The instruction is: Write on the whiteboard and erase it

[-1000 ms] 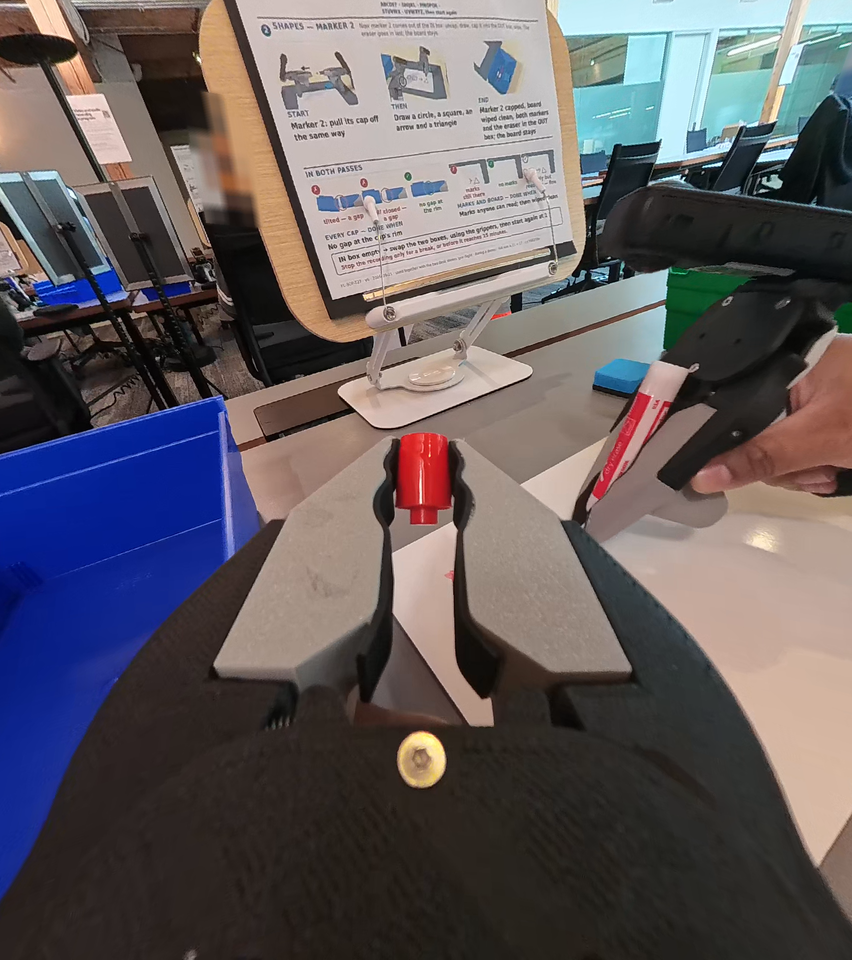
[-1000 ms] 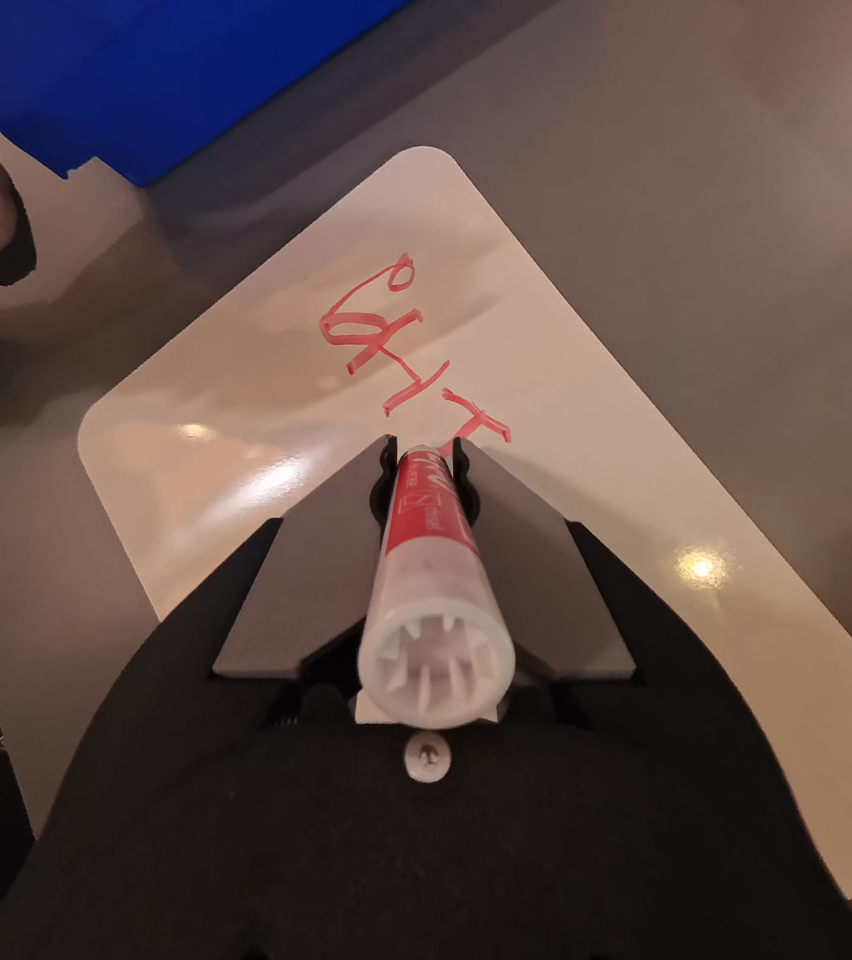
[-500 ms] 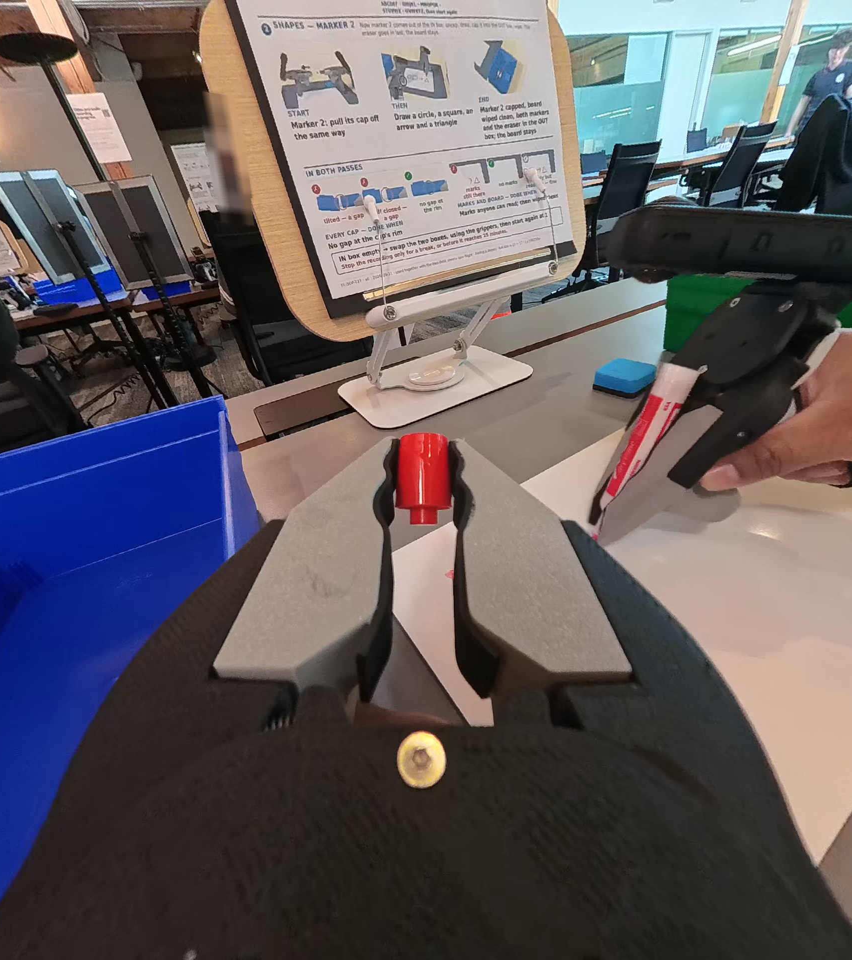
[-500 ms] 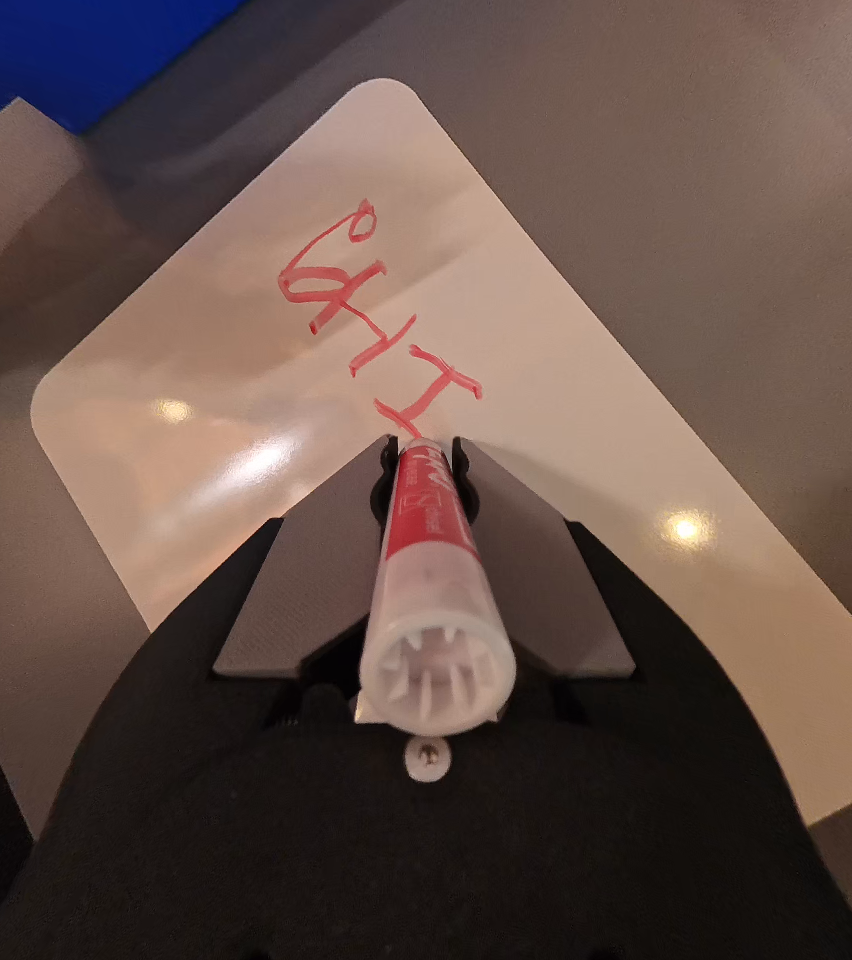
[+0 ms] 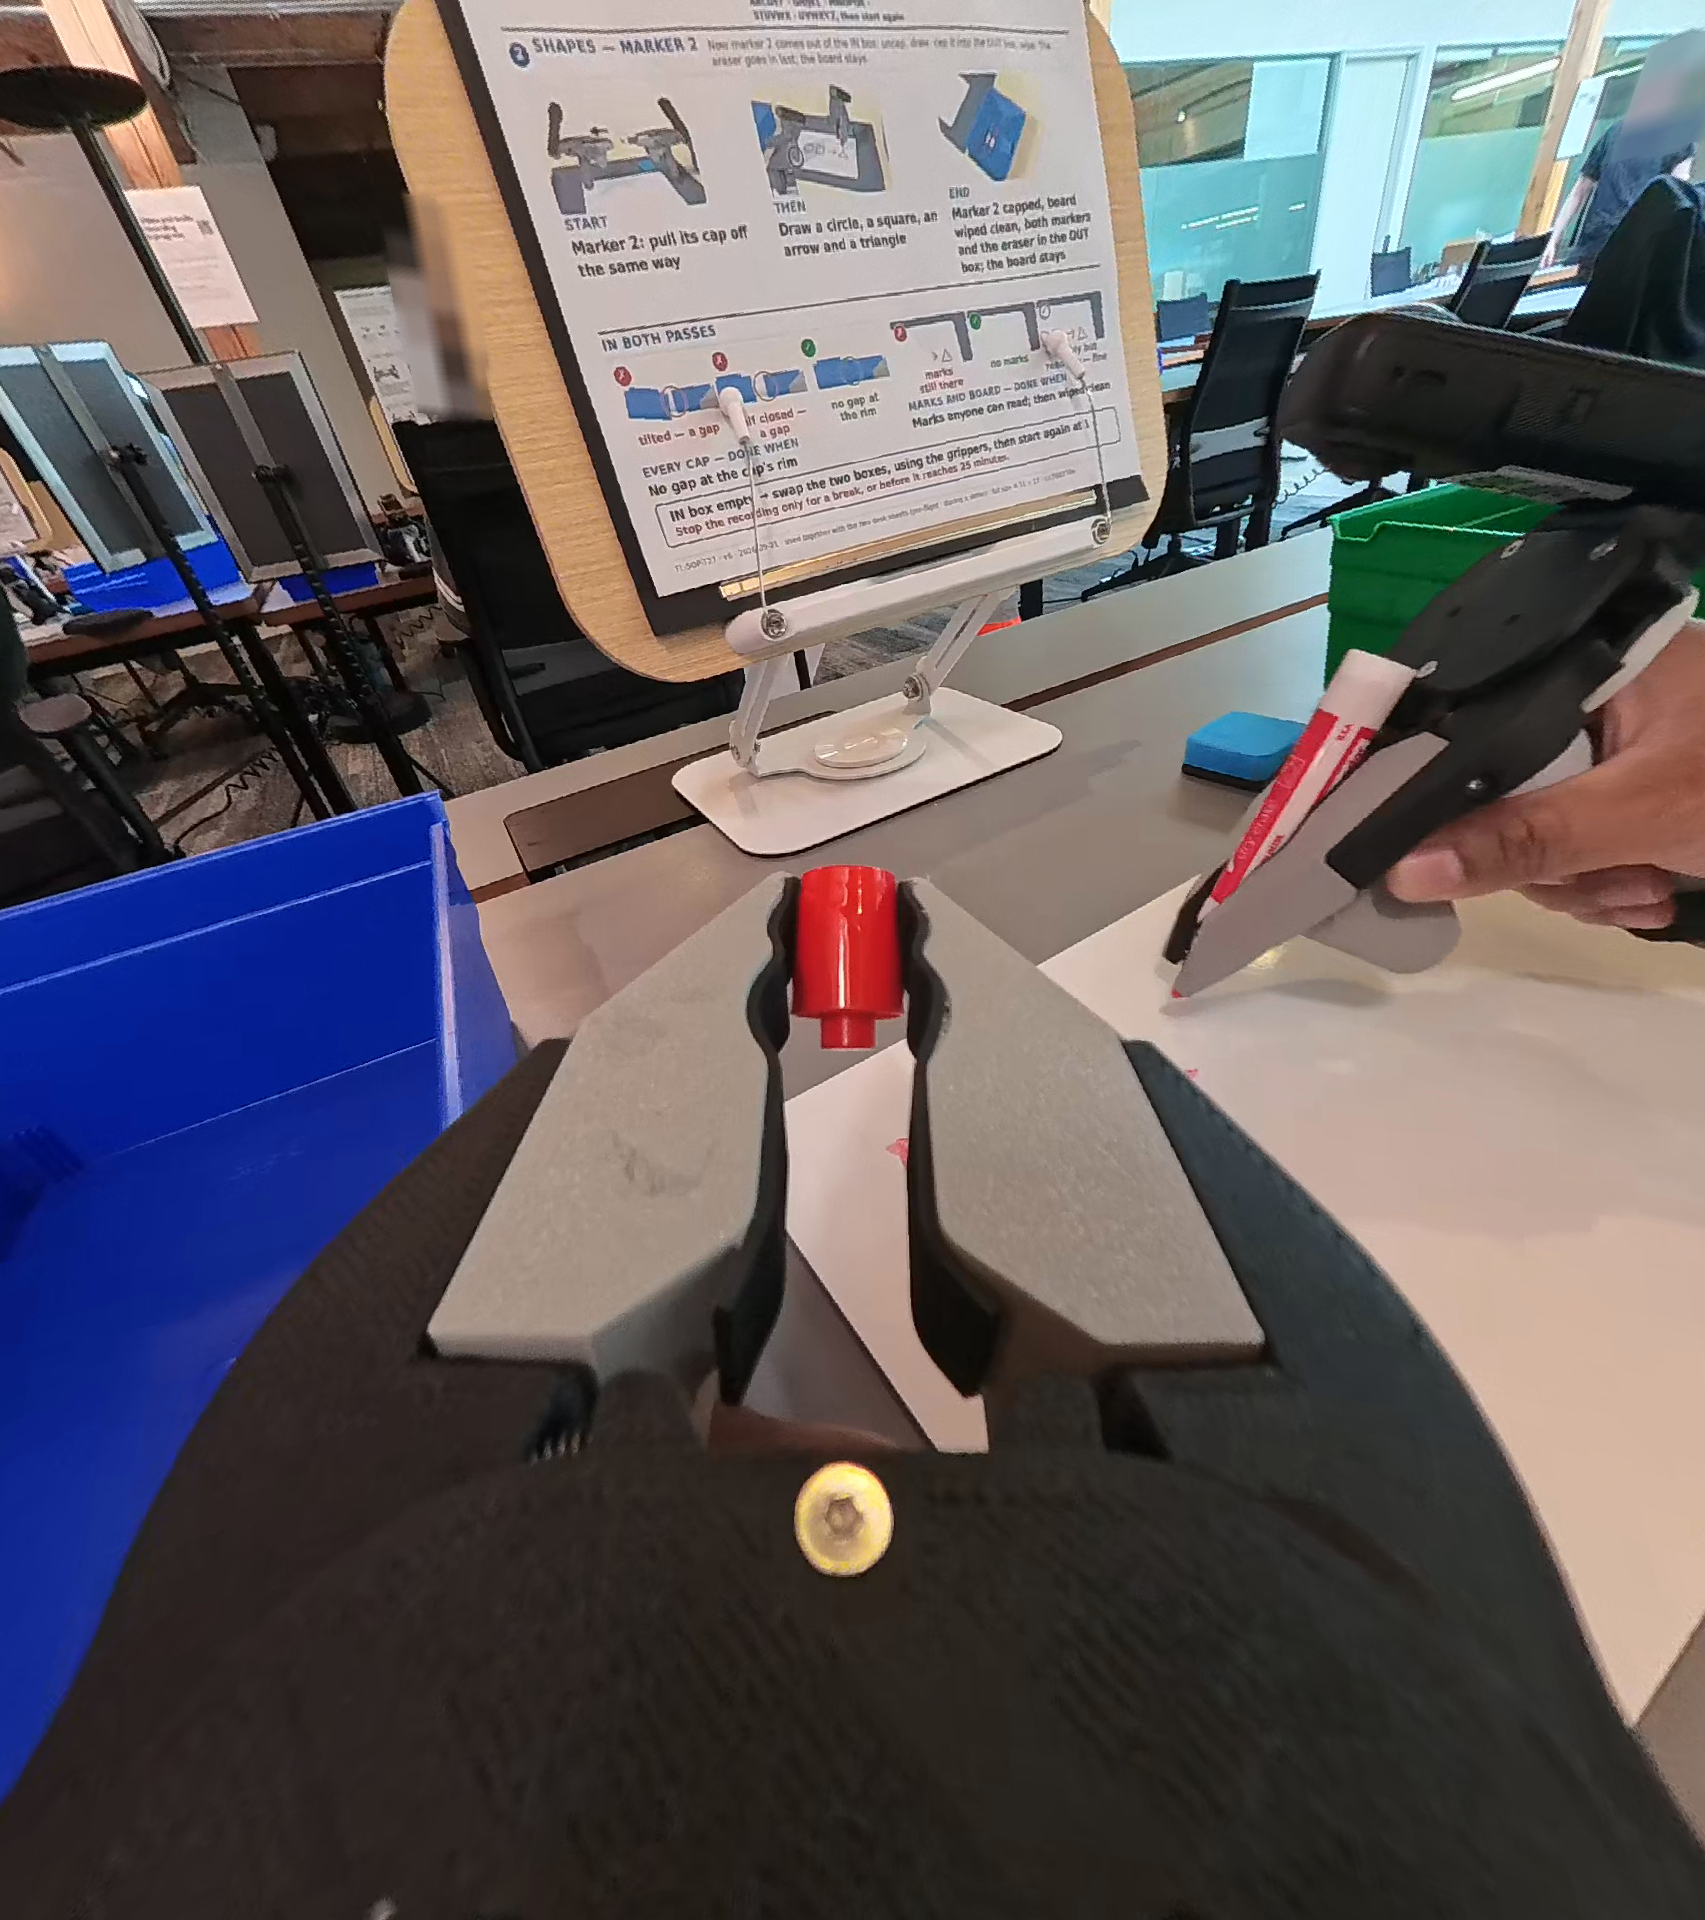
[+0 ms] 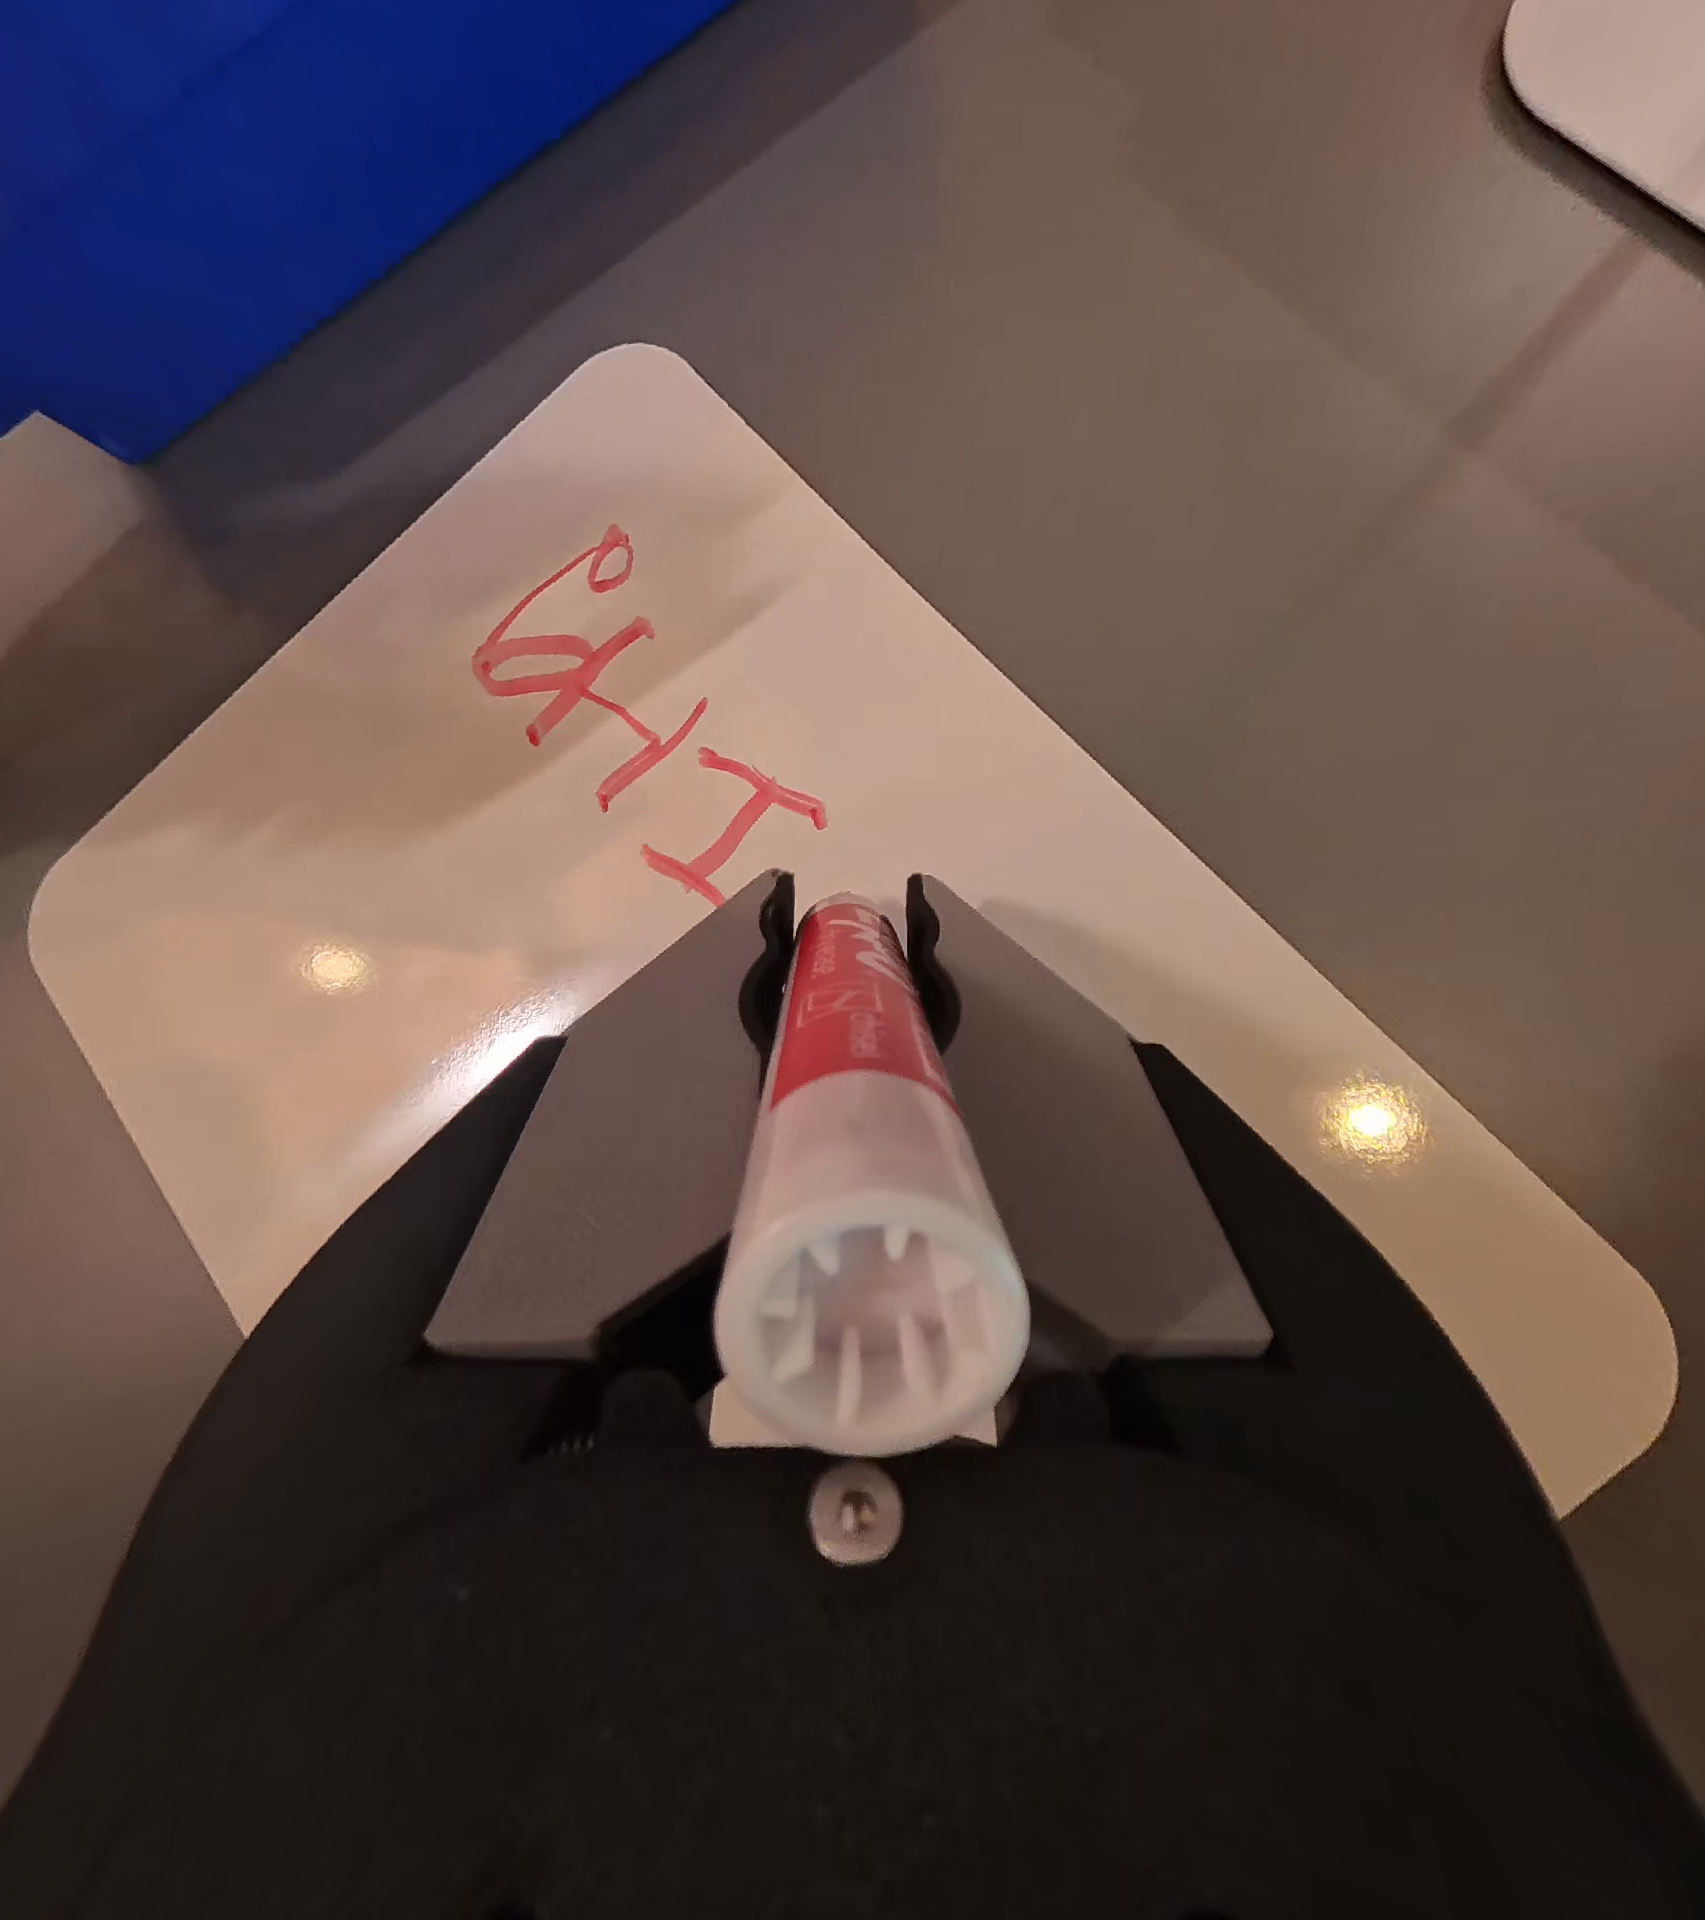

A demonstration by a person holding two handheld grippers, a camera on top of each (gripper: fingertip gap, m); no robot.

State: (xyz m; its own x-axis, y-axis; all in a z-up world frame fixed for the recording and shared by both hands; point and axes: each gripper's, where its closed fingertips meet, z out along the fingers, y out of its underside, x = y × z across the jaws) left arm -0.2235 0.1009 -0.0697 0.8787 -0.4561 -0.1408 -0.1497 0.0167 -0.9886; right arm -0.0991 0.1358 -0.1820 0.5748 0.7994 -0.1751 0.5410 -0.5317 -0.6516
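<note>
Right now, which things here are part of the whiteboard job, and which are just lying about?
In the job:
whiteboard
red marker in right gripper
red cap in left gripper
blue eraser

Lying about:
blue bin
green bin
instruction stand

A glossy whiteboard (image 6: 1087, 831) is seen beneath the right tongs (image 6: 846, 883), whose fingers (image 6: 619, 1122) look matt and finely grained. A shiny plastic cap (image 5: 846, 951) is gripped by the left tongs (image 5: 846, 940). The tabletop (image 6: 1347, 520) appears smooth.

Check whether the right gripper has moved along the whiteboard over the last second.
Yes. In the left wrist view the right gripper, shut on the marker, has shifted right, away from the stand, trailing more red marks across the whiteboard.
</note>
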